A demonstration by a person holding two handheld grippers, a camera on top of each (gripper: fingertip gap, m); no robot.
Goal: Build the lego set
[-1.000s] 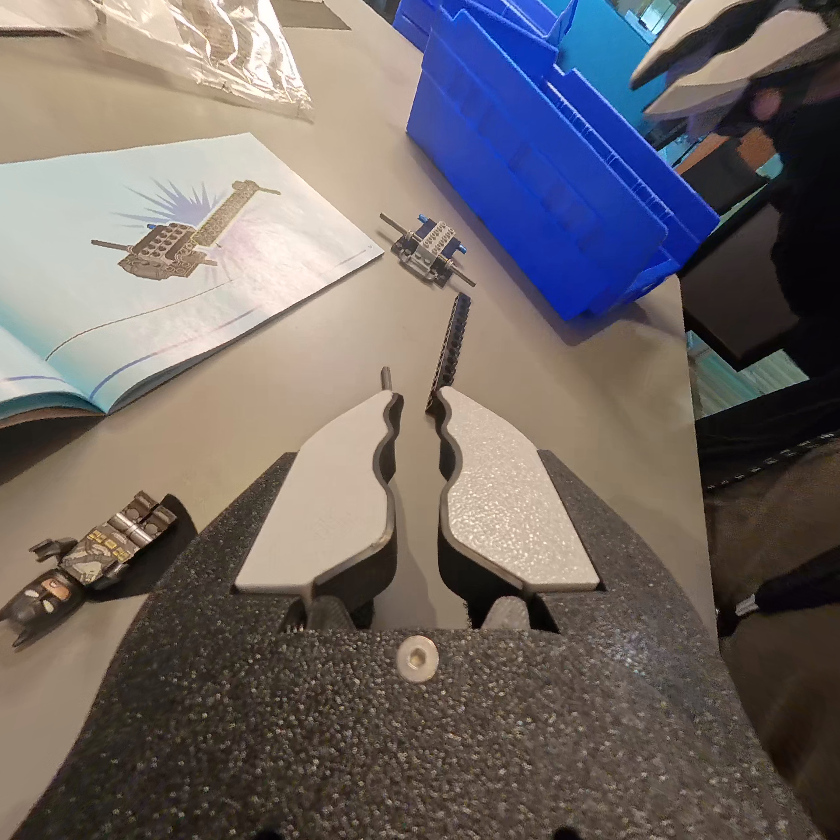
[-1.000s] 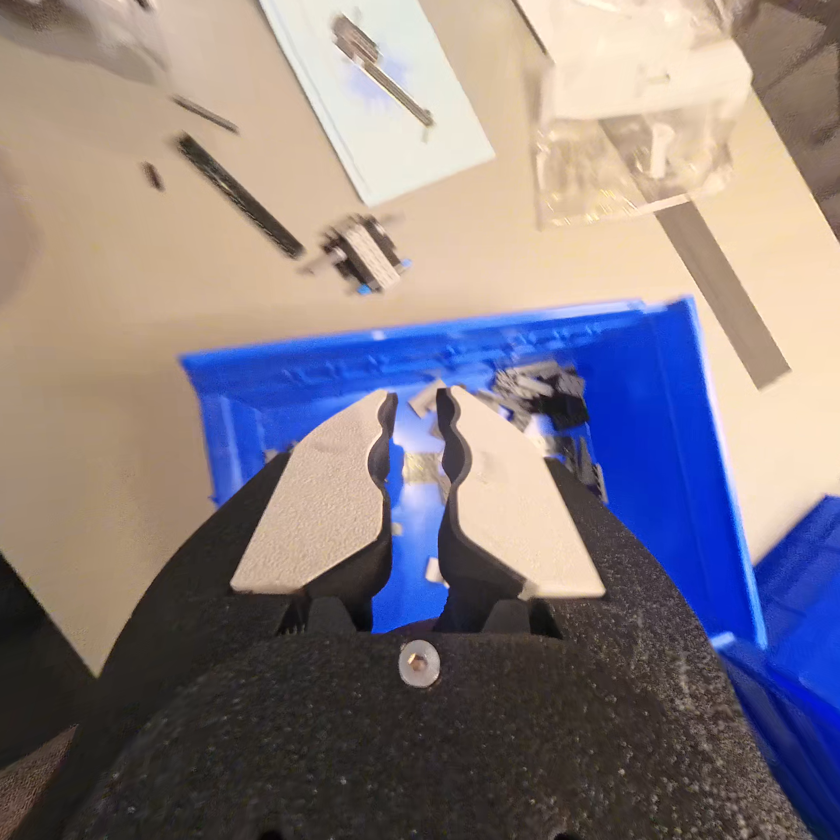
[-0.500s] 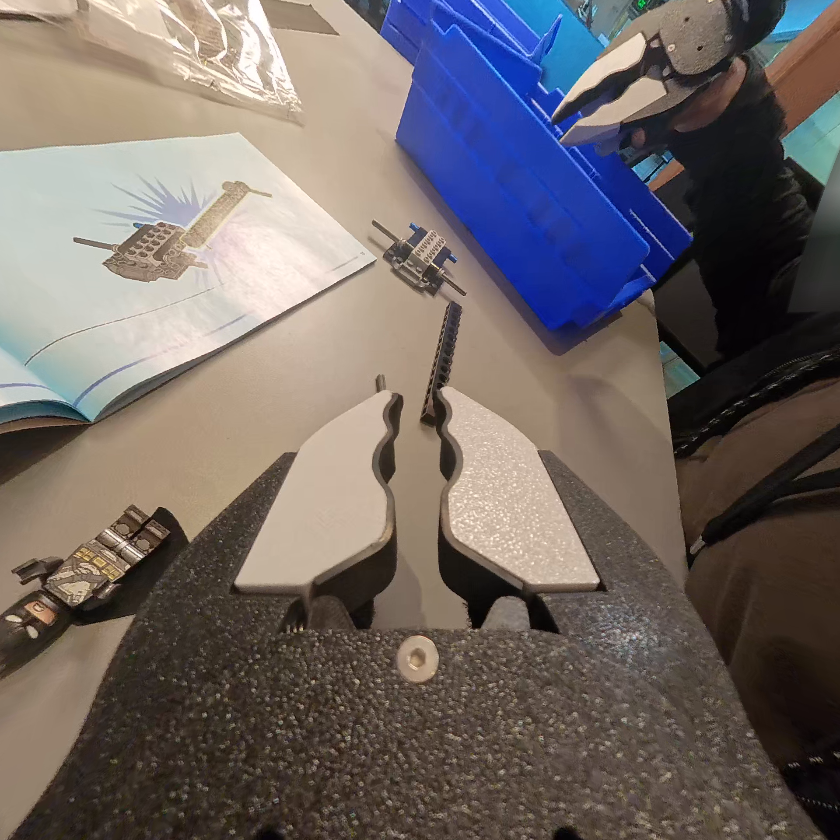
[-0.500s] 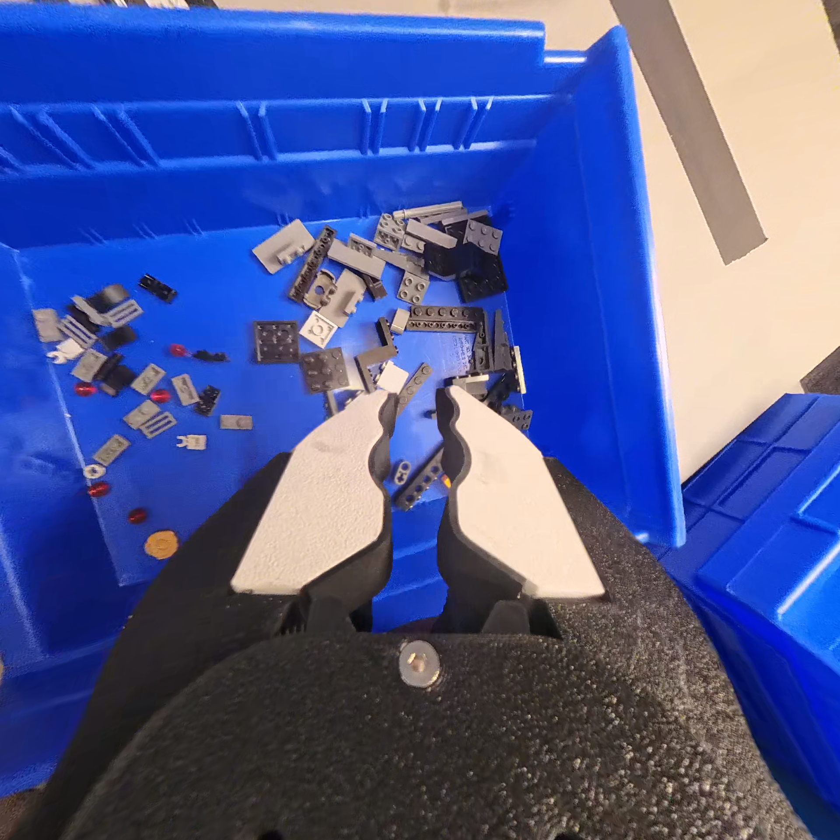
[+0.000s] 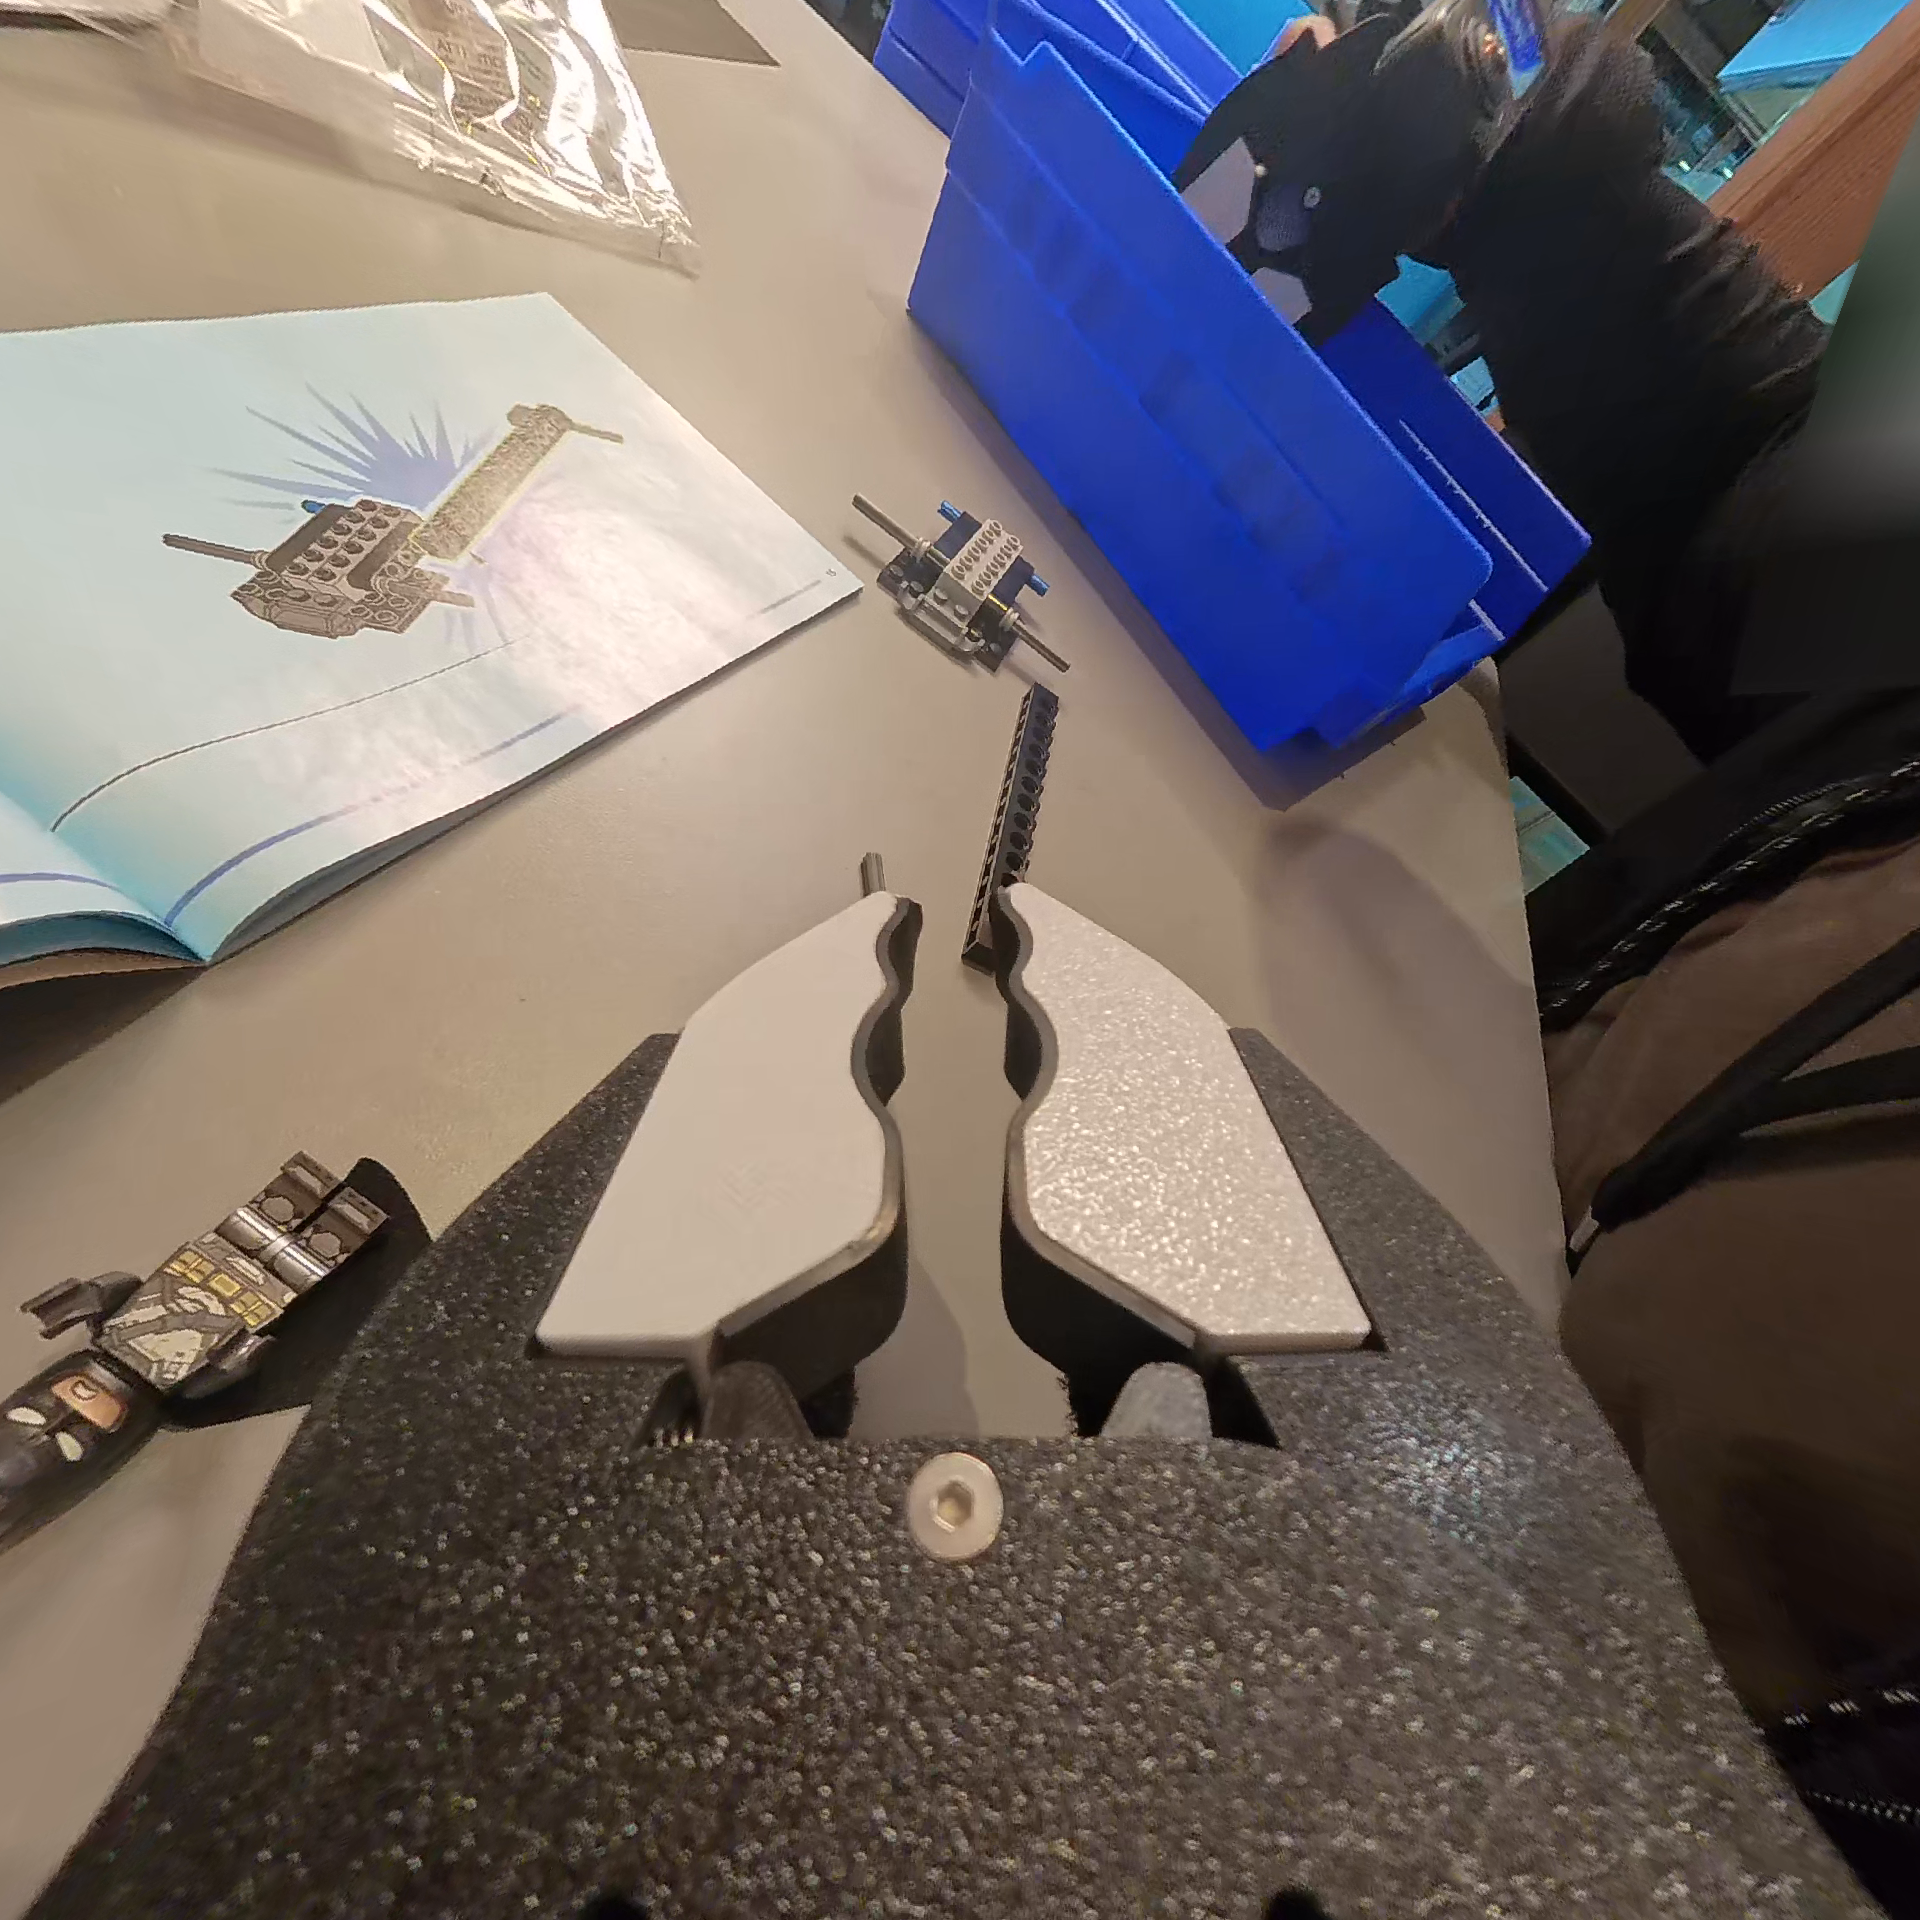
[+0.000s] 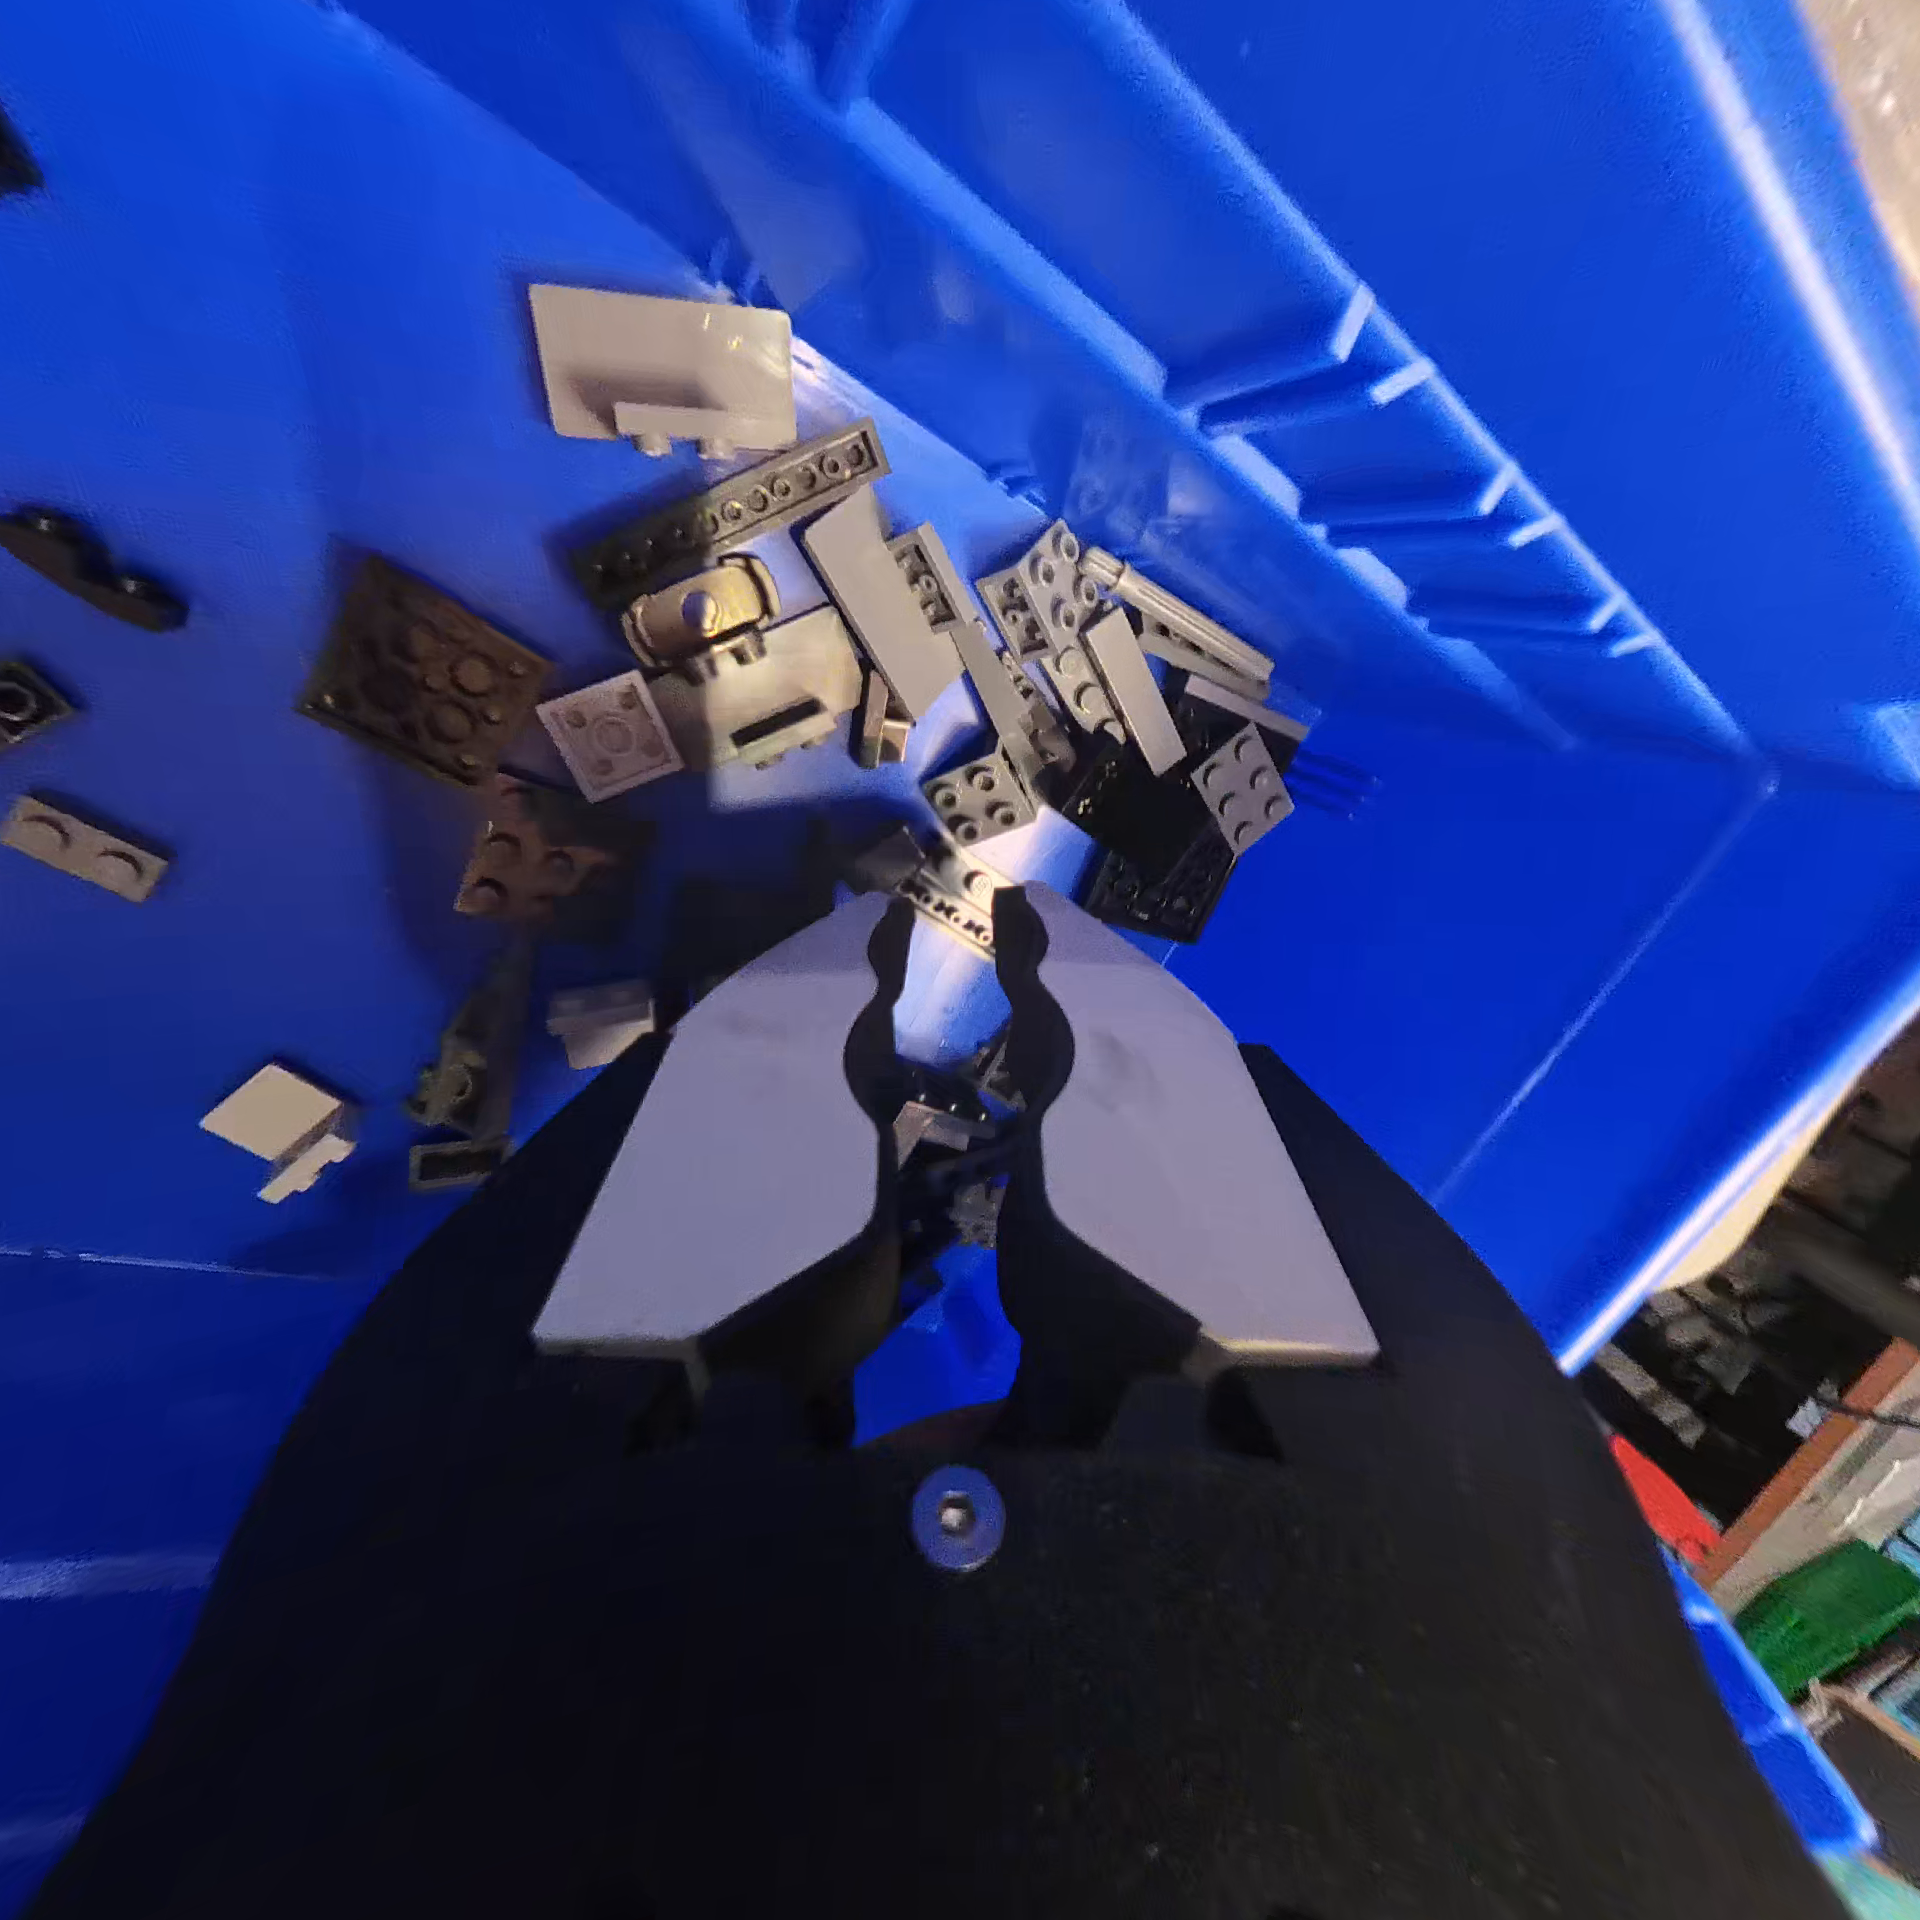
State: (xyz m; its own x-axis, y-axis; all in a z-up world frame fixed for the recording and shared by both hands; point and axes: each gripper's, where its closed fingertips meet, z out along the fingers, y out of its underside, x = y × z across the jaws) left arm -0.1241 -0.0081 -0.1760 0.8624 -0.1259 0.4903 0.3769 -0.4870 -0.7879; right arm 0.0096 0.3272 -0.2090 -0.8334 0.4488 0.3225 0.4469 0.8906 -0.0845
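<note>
The right claw (image 6: pixel 951 920) is down inside the blue bin (image 6: pixel 1558 520), low over its floor, with its fingers a little apart and nothing pressed between them. Just ahead of the tips a small grey plate with holes (image 6: pixel 951 902) lies across the gap, its long axis running from upper left to lower right; whether a pad touches it, I cannot tell. Beyond it is the heap of grey and black bricks (image 6: pixel 1039 675), which leans toward the far right wall of the bin, so on that side there is little room, while to the left the floor has only scattered pieces (more free space there). The left claw (image 5: pixel 954 914) hovers over the grey surface (image 5: pixel 520 1018), also slightly apart and empty. The long black beam with holes (image 5: pixel 1013 821) lies just in front of its right finger, pointing away toward the small grey and black assembly (image 5: pixel 966 587). A short dark pin (image 5: pixel 871 871) lies by the left fingertip. The open booklet (image 5: pixel 364 623) and a minifigure (image 5: pixel 187 1309) lie to the left, well apart.
</note>
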